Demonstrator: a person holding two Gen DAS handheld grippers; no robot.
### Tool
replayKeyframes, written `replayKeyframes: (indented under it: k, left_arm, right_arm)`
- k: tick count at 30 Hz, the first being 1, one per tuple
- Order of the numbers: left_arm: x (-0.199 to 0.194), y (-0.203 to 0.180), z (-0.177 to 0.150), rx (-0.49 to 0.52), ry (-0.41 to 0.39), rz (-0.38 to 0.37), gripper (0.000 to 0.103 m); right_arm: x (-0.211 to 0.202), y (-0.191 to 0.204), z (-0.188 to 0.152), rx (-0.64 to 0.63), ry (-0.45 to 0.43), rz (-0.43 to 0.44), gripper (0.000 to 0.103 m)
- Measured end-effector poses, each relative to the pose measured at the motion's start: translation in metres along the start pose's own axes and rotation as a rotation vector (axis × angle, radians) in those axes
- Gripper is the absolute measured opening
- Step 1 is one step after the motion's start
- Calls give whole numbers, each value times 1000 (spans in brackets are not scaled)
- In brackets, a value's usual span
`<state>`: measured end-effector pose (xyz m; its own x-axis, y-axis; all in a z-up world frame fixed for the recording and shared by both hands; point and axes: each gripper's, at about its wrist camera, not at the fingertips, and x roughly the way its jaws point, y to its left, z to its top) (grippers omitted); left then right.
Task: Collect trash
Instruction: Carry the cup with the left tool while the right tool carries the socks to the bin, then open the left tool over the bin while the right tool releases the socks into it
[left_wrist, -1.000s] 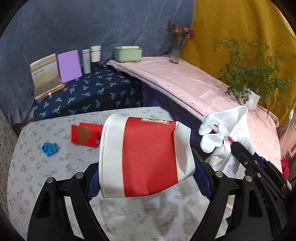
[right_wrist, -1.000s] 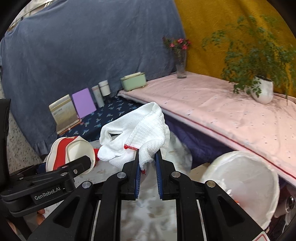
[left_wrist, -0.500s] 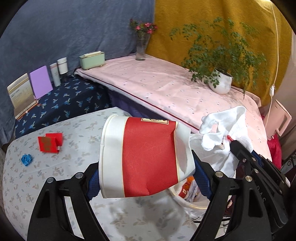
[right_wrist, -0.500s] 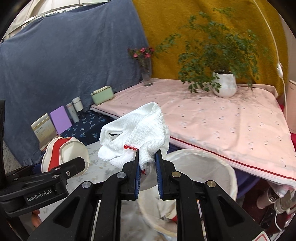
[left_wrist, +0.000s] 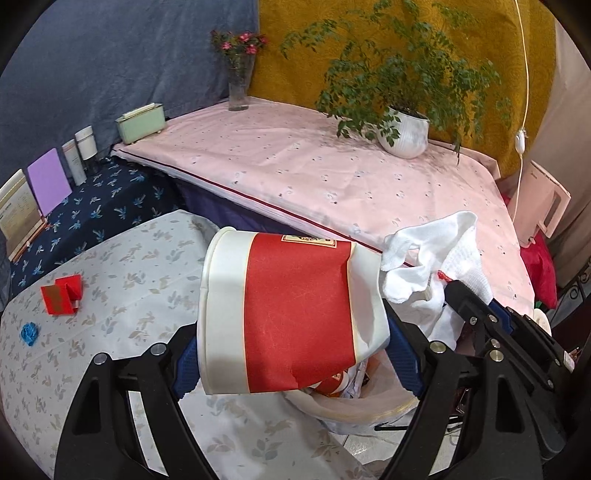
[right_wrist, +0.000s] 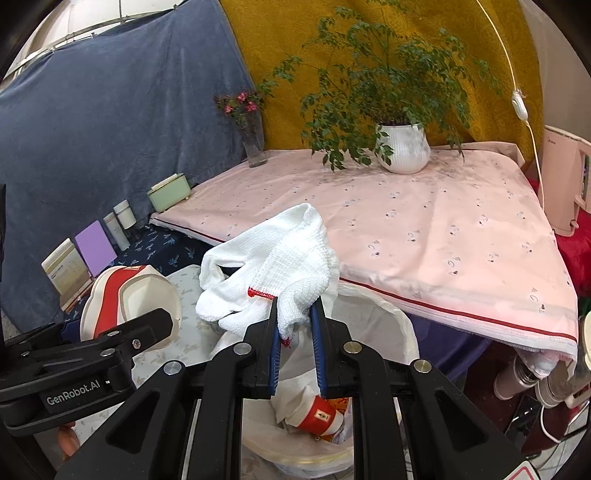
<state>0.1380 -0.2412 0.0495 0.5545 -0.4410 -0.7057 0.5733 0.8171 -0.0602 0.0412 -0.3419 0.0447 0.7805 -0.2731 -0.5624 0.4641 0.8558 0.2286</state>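
Note:
My left gripper (left_wrist: 291, 354) is shut on a crushed red-and-white paper cup (left_wrist: 288, 317), held sideways above the near edge of the floral table. The cup also shows in the right wrist view (right_wrist: 125, 302). My right gripper (right_wrist: 295, 314) is shut on a white knit glove (right_wrist: 273, 266) with a red cuff edge; the glove also shows in the left wrist view (left_wrist: 436, 266). Both hang over a white-lined trash bin (right_wrist: 388, 332) that holds a small red-and-white cup (right_wrist: 321, 417) and other scraps. The bin rim also shows below the cup in the left wrist view (left_wrist: 354, 413).
A red folded card (left_wrist: 61, 295) and a blue scrap (left_wrist: 29, 332) lie on the floral table (left_wrist: 110, 280). Behind it stand a pink-covered table (left_wrist: 332, 177) with a potted plant (left_wrist: 402, 133) and vase (left_wrist: 238, 85), and a green box (left_wrist: 140, 122).
Both grippers have swung right with their loads, from over the floral table to above the trash bin. The bin's inside now shows under the right gripper.

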Motion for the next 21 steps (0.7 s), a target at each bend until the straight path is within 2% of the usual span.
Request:
replayKeyframes:
  k: [10, 12, 14, 16, 21]
  left_arm:
    - [25, -17, 0, -13, 45, -49, 79]
    - [28, -16, 0, -28, 52, -58, 82]
    - [28, -15, 0, -41, 46, -55, 88]
    - [27, -16, -1, -31, 38, -47, 88]
    - [24, -15, -1, -22, 30, -36, 88]
  right_arm:
    - [13, -22, -10, 41, 26, -14, 20]
    - [13, -27, -11, 59, 24, -15, 25]
    - [11, -31, -11, 70, 16, -19, 29]
    - [9, -33, -10, 76, 11, -19, 33]
    - [5, -28, -6, 70, 1, -17, 33]
